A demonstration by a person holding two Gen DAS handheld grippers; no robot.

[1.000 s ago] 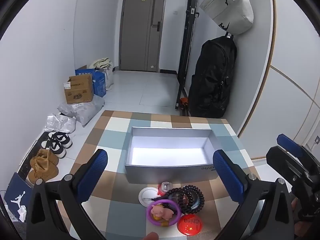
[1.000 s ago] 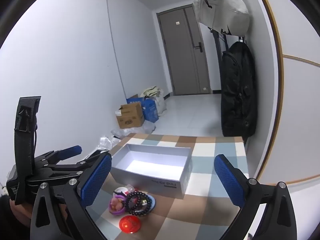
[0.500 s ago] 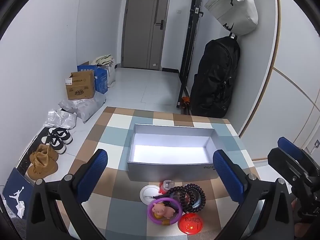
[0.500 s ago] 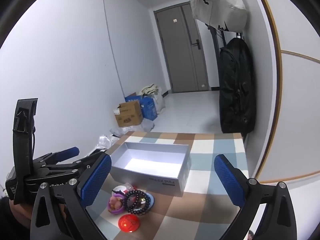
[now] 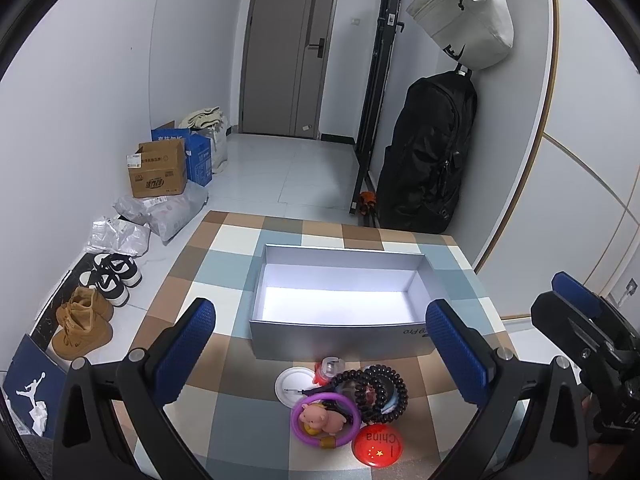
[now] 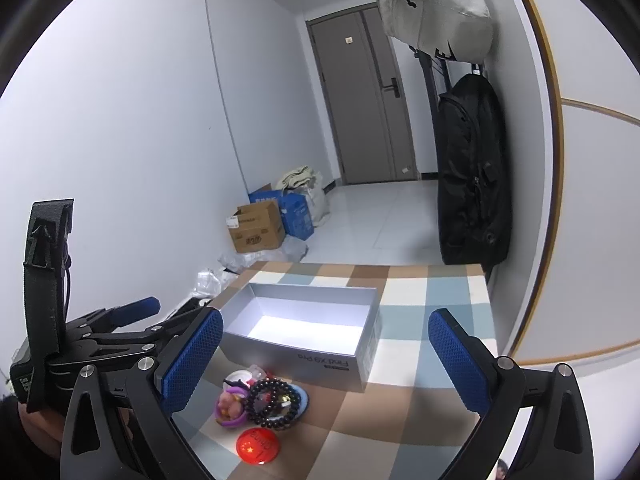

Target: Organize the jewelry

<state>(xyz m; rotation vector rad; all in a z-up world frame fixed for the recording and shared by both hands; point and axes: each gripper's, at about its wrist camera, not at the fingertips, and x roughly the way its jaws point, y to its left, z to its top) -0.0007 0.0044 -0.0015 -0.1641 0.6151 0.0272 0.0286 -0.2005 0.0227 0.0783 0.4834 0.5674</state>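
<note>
Hovering above the checked table [image 5: 224, 432], the left gripper [image 5: 320, 354] is holding its blue fingers [image 5: 184, 344] wide apart with nothing between them. The right gripper [image 6: 326, 360] is doing the same, fingers spread and empty. Just below them, a little pile of jewelry is sitting on the table: a red round badge [image 5: 378, 444] nearest, a purple ring with a pink pig [image 5: 325, 420] touching it, a black bead bracelet [image 5: 376, 388] leaning on the ring, and a white round disc [image 5: 294, 382] beside them. Right behind the pile, an open grey box [image 5: 340, 340] is lying with nothing in it. Farther off, shoes [image 5: 100, 296], cardboard boxes [image 5: 160, 168] and a black backpack [image 5: 428, 160] are resting by the walls, and a grey door [image 5: 288, 48] is standing shut.
</note>
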